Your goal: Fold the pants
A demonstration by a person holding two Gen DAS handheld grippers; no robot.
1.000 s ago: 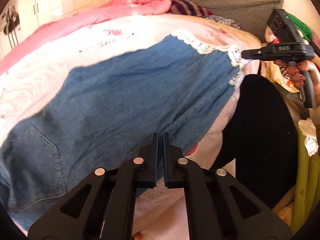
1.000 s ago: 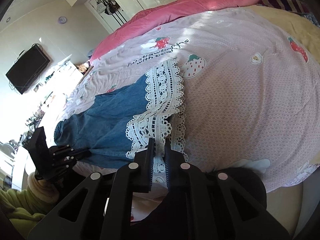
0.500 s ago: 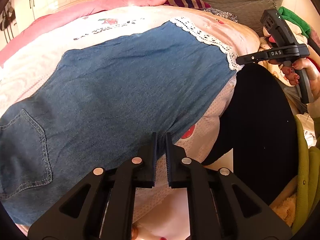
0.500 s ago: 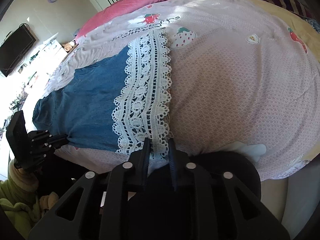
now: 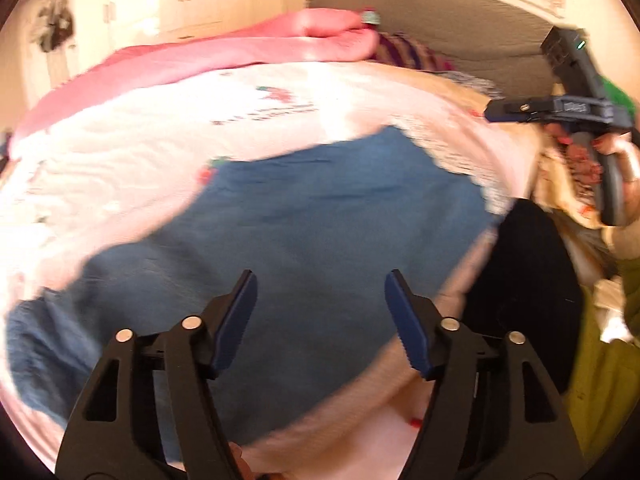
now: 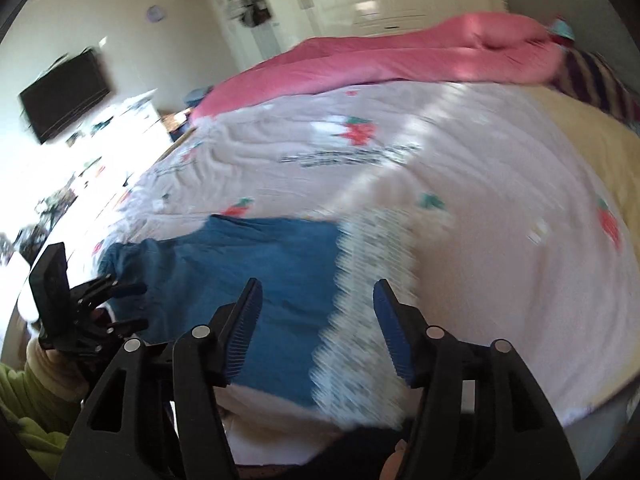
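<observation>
While both views are blurred, the blue pants [image 5: 304, 240] can be seen lying flat on the bed [image 5: 120, 152], spread sideways along the near edge. At the left end the waist and a pocket are found (the pocket is only a faint shape). The left claw [image 5: 320, 312] is held over that end with its jaws spread wide, and nothing is pinched in it. In the middle, plain blue cloth is seen, stretching from one claw to the other. At the right end the white lace hem [image 6: 372, 300] is found, and the right claw [image 6: 318, 312] is held just over it, jaws spread wide too and nothing gripped. So the long way of the pants runs from left claw to right claw. The next fold is probably best made end to end, with the lace end nearest the right claw.
</observation>
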